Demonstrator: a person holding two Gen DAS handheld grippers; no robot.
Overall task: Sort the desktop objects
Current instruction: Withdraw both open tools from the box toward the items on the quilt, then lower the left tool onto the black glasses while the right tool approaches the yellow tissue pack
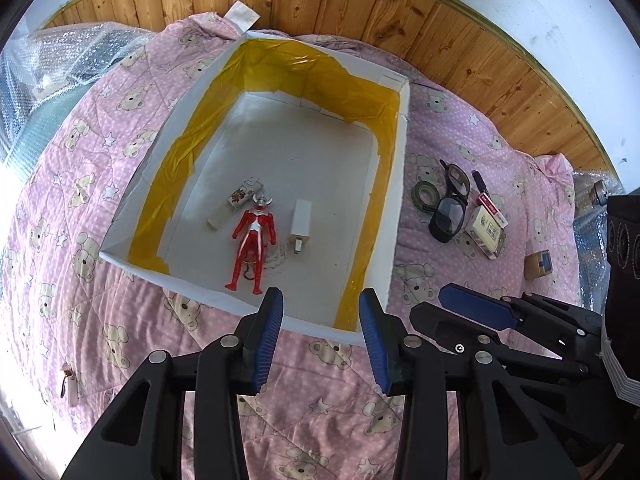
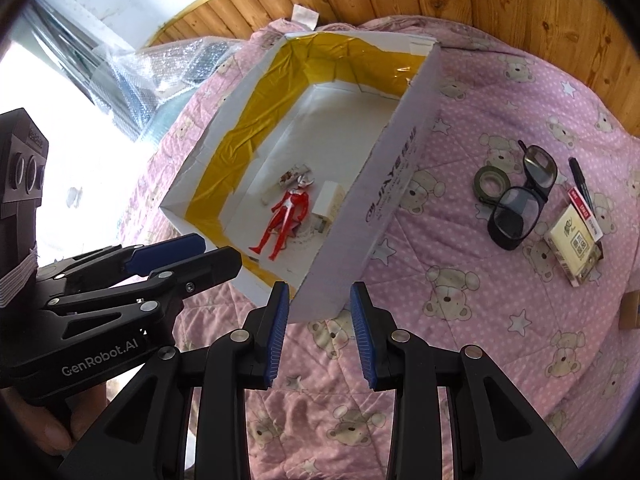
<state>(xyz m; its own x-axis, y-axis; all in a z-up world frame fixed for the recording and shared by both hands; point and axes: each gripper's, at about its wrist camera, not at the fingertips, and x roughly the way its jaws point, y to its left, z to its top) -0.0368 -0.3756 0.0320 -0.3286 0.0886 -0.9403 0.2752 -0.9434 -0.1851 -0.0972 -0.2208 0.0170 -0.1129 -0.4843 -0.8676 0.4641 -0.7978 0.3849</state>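
On the pink bear-print quilt (image 1: 120, 320), with three items already inside the white box (image 1: 394, 200), both the left gripper (image 1: 321, 340) and right gripper (image 2: 319, 334) hung empty, jaws parted, while beside that box the sunglasses (image 2: 520, 200) might snag the touching tape roll (image 2: 492, 182).

The small brown box (image 2: 631, 311) is cut off by the right edge

You've got a pink quilt (image 1: 120, 184) with white dots, stars and beige teddy bears under a white box (image 1: 394, 208) lined in yellow tape. Inside it, a red and silver figure (image 1: 253, 236). Outside: black glasses (image 2: 520, 200) and an olive-green tape roll (image 2: 491, 182).
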